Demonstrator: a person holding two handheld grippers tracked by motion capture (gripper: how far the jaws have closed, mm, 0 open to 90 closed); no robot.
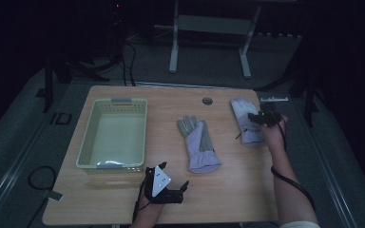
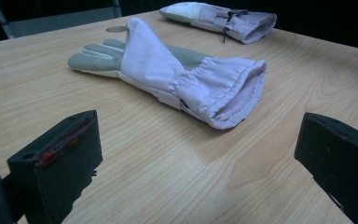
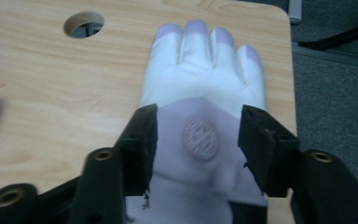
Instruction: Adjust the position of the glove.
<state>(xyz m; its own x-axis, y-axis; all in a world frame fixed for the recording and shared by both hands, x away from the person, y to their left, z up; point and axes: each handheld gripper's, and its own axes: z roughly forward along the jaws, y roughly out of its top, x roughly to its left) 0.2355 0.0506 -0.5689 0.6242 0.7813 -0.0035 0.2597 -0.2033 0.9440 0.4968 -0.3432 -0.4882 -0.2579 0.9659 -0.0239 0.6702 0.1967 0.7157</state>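
Observation:
A lilac and grey glove [image 1: 198, 145] lies palm up mid-table, fingers pointing away; in the left gripper view its open cuff [image 2: 233, 93] faces me. My left gripper [image 1: 175, 174] rests near the front edge, short of that cuff, its jaws [image 2: 198, 135] open wide with nothing between them. A second, white and lilac glove [image 1: 242, 116] lies at the far right. My right gripper [image 1: 259, 118] hovers over it, open. In the right gripper view the gripper [image 3: 199, 114] has a jaw on either side of the glove's back [image 3: 200, 74], where a round emblem shows.
A pale green slatted basket [image 1: 88, 137] stands empty on the table's left half. A cable hole [image 1: 207, 100] sits near the far edge. The right glove lies close to the table's right edge [image 3: 289, 70]. Bare wood [image 1: 228, 190] spans the front right.

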